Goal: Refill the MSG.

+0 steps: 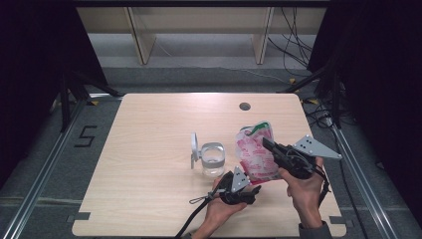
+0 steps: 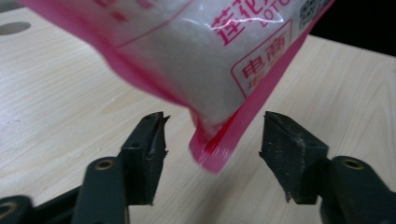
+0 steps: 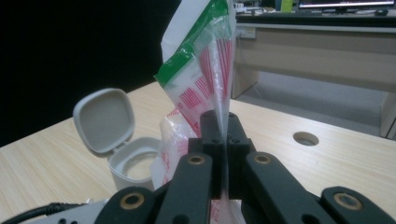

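Note:
A pink-and-white pouch [image 1: 256, 154] with a green zip top hangs above the wooden table [image 1: 149, 124], filled with white grains. My right gripper [image 1: 266, 143] is shut on the pouch [image 3: 205, 60] near its upper edge; its jaws [image 3: 224, 121] press flat together on the film. My left gripper [image 1: 255, 191] is below the pouch and stands open. The pouch's bottom corner [image 2: 210, 154] hangs between the two fingers without touching either. A clear jar [image 1: 213, 159] stands left of the pouch, with its grey flip lid [image 1: 195, 148] swung open. The jar [image 3: 133, 163] looks hollow inside.
A round cable hole [image 1: 244, 106] sits near the table's far edge. Beyond the table stand wooden shelf legs [image 1: 141, 40], and loose cables [image 1: 298, 45] lie at the back right. Metal rails [image 1: 50, 159] run along the floor on both sides.

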{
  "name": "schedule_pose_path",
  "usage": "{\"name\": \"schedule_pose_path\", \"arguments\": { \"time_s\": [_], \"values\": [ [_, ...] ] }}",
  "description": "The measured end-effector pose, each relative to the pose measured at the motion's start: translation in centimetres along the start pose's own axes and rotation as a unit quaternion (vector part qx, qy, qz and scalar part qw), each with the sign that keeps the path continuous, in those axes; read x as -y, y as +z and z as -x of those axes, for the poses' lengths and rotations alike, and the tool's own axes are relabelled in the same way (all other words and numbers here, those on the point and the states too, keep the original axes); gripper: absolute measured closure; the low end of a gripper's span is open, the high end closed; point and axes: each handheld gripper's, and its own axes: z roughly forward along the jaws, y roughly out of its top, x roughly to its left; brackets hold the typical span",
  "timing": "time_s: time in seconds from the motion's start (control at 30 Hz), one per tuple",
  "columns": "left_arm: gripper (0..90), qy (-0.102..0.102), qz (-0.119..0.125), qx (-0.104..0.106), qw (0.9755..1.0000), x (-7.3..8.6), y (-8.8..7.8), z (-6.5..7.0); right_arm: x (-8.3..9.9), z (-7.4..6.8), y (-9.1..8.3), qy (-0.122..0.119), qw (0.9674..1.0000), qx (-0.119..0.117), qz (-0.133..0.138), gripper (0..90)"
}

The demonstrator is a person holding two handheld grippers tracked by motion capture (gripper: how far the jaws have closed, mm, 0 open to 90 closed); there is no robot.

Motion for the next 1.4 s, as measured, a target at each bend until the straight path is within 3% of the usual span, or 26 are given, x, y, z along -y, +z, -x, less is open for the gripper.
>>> {"name": "schedule_pose_path", "arguments": {
  "time_s": [0.03, 0.1, 0.17, 0.23, 0.27, 0.37, 0.4, 0.47, 0.53, 0.77, 0.9, 0.93, 0.97, 1.03, 1.1, 1.13, 1.23, 1.33, 1.37, 1.4],
  "values": [
    [52.6, -0.003, 0.014, -0.002, 0.9999, -0.1, -0.1, 0.2, -0.3, -0.4, -0.1, 0.004, 1.0000, -0.005, -0.001, 90.0],
    [55.8, -0.016, 0.036, -0.007, 0.9992, 0.0, -0.3, 0.3, -0.4, -0.5, -0.1, -0.005, 1.0000, -0.003, 0.000, 90.0],
    [63.6, -0.037, 0.065, -0.018, 0.9971, 0.2, 0.0, 0.4, -0.5, -0.8, 0.0, 0.001, 0.9999, -0.013, 0.003, 90.0],
    [64.8, -0.028, 0.066, -0.029, 0.9970, 0.2, 0.1, 0.5, -0.7, -1.0, 0.1, -0.013, 0.9999, -0.005, 0.002, 90.0],
    [65.5, -0.039, 0.079, -0.032, 0.9956, 0.2, 0.3, 0.7, -0.8, -0.9, 0.2, -0.028, 0.9996, 0.000, 0.009, 90.0],
    [67.0, -0.039, 0.083, -0.043, 0.9949, 0.0, 0.6, 0.7, -1.2, -1.0, 0.2, -0.032, 0.9994, 0.003, 0.009, 90.0],
    [67.3, -0.052, 0.096, -0.037, 0.9933, -0.2, 0.8, 0.9, -1.4, -0.9, 0.3, -0.040, 0.9991, 0.002, 0.011, 90.0],
    [67.6, -0.043, 0.087, -0.049, 0.9941, -0.4, 1.0, 0.5, -1.6, -0.8, 0.4, -0.040, 0.9990, 0.010, 0.016, 90.0],
    [67.8, -0.044, 0.092, -0.056, 0.9932, -0.5, 1.1, 0.4, -1.8, -0.6, 0.6, -0.035, 0.9993, 0.005, 0.015, 90.0],
    [68.8, -0.059, 0.100, -0.034, 0.9926, 0.0, 1.4, -0.1, -2.2, -0.9, 2.5, -0.043, 0.9990, -0.001, -0.009, 90.0],
    [69.4, -0.062, 0.105, -0.034, 0.9919, -0.3, 1.2, -0.2, -2.8, -1.5, 3.7, -0.045, 0.9987, -0.013, -0.022, 90.0],
    [69.6, -0.048, 0.106, -0.041, 0.9924, -0.4, 1.0, -0.4, -3.0, -1.7, 4.0, -0.052, 0.9980, -0.019, -0.030, 90.0],
    [69.9, -0.069, 0.104, -0.036, 0.9916, -0.4, 1.0, -0.1, -3.2, -1.9, 4.3, -0.050, 0.9981, -0.020, -0.032, 90.0],
    [70.2, -0.069, 0.115, -0.036, 0.9903, -0.4, 0.9, -0.2, -3.7, -2.2, 4.7, -0.056, 0.9972, -0.021, -0.045, 90.0],
    [70.5, -0.065, 0.107, -0.034, 0.9915, -0.5, 0.7, -0.4, -3.9, -2.4, 5.2, -0.061, 0.9968, -0.025, -0.045, 90.0],
    [70.5, -0.065, 0.116, -0.030, 0.9906, -0.4, 0.8, -0.5, -4.1, -2.5, 5.5, -0.065, 0.9960, -0.028, -0.055, 90.0],
    [70.8, -0.065, 0.113, -0.033, 0.9909, -0.3, 0.7, -0.7, -4.3, -2.6, 6.1, -0.056, 0.9956, -0.034, -0.067, 90.0],
    [71.1, -0.068, 0.117, -0.034, 0.9902, -0.3, 0.7, -0.8, -4.4, -2.7, 6.8, -0.075, 0.9940, -0.034, -0.073, 90.0],
    [71.2, -0.068, 0.118, -0.032, 0.9901, -0.3, 0.7, -0.9, -4.5, -2.9, 7.0, -0.067, 0.9938, -0.034, -0.081, 90.0],
    [71.2, -0.067, 0.118, -0.033, 0.9902, -0.4, 0.7, -0.9, -4.6, -2.9, 7.2, -0.082, 0.9927, -0.038, -0.081, 90.0]
  ]
}}
